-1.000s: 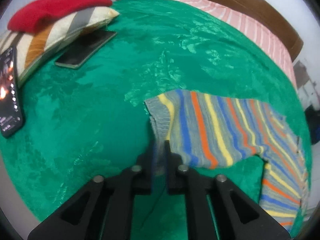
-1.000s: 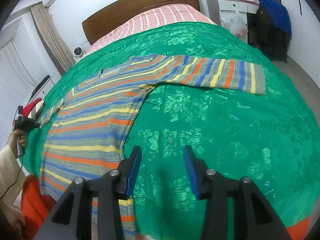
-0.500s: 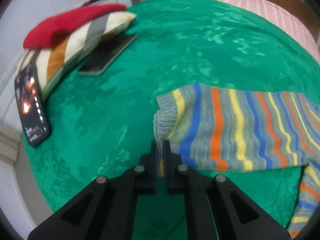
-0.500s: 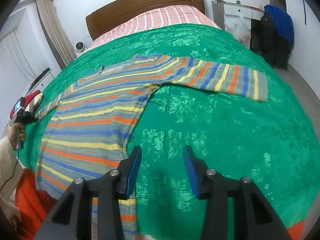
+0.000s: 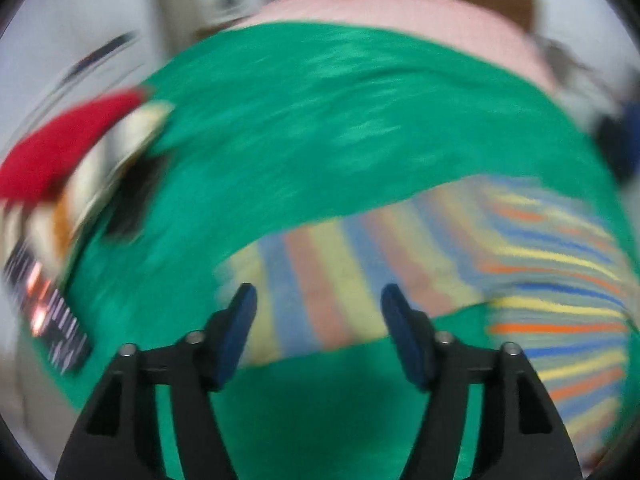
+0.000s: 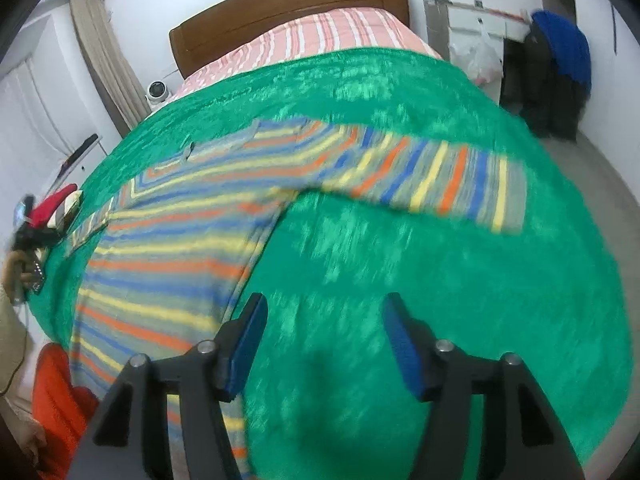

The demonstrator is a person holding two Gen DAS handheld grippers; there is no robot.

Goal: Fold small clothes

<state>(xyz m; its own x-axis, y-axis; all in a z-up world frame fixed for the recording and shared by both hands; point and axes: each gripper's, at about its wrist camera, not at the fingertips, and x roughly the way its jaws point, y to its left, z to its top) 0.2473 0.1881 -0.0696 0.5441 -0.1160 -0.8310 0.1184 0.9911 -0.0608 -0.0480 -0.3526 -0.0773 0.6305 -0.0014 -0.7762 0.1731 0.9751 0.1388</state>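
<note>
Sweater (image 6: 168, 240), striped in grey, blue, yellow and orange, lies spread flat on the green bedspread (image 6: 400, 280) of the bed, body toward the left of the right-wrist view and one sleeve (image 6: 440, 184) stretched out to the right. At the far left a person's hand (image 6: 16, 276) grips the other tool near a red cushion (image 6: 52, 204). The left tongs (image 5: 318, 320) have just been opening and stand spread above the other sleeve (image 5: 340, 280), nothing pinched between the blue pads; that view is heavily smeared, so fine detail is lost. The right tongs (image 6: 324, 340) have also just been opening and hang spread over bare bedspread, just right of the sweater's side edge, holding nothing. My worry is the knit itself: it looks soft and loose, so a pinch taken on one layer or too near the cuff could drag the whole garment askew on the slippery-looking spread. A phone (image 5: 52, 320) lying near the left sleeve could get swept along if that sleeve is swung over carelessly.
</note>
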